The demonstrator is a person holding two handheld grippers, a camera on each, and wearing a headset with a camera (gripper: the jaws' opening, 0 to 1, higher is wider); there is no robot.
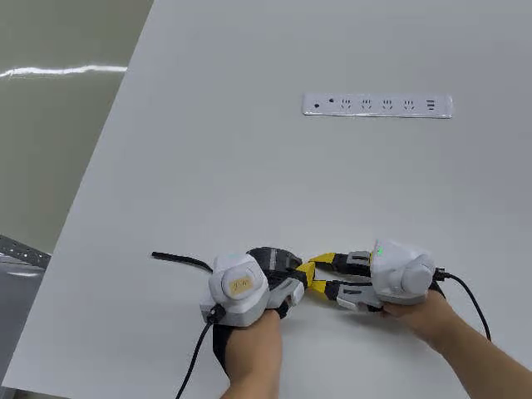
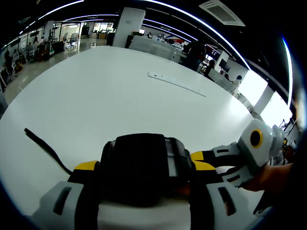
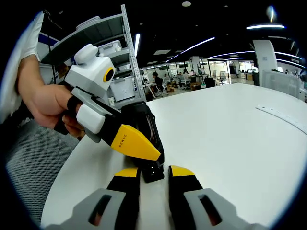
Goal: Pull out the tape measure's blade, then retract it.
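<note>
A black tape measure (image 1: 270, 258) with a grey band rests on the white table (image 1: 249, 150), and my left gripper (image 1: 291, 278) is shut on its case. In the left gripper view the case (image 2: 144, 167) sits between the yellow-tipped jaws of the left gripper (image 2: 144, 165). My right gripper (image 1: 317, 277) faces it from the right. In the right gripper view its jaws (image 3: 153, 173) are closed narrowly on the small black blade tip (image 3: 153, 171) at the case's mouth. No length of blade is drawn out. A black strap (image 1: 179, 259) trails left from the case.
A white power strip (image 1: 376, 105) lies flat at the far side of the table. The table's left edge (image 1: 91, 174) drops to the floor. Cables run back from both grippers toward the person. Open tabletop extends ahead and to the right.
</note>
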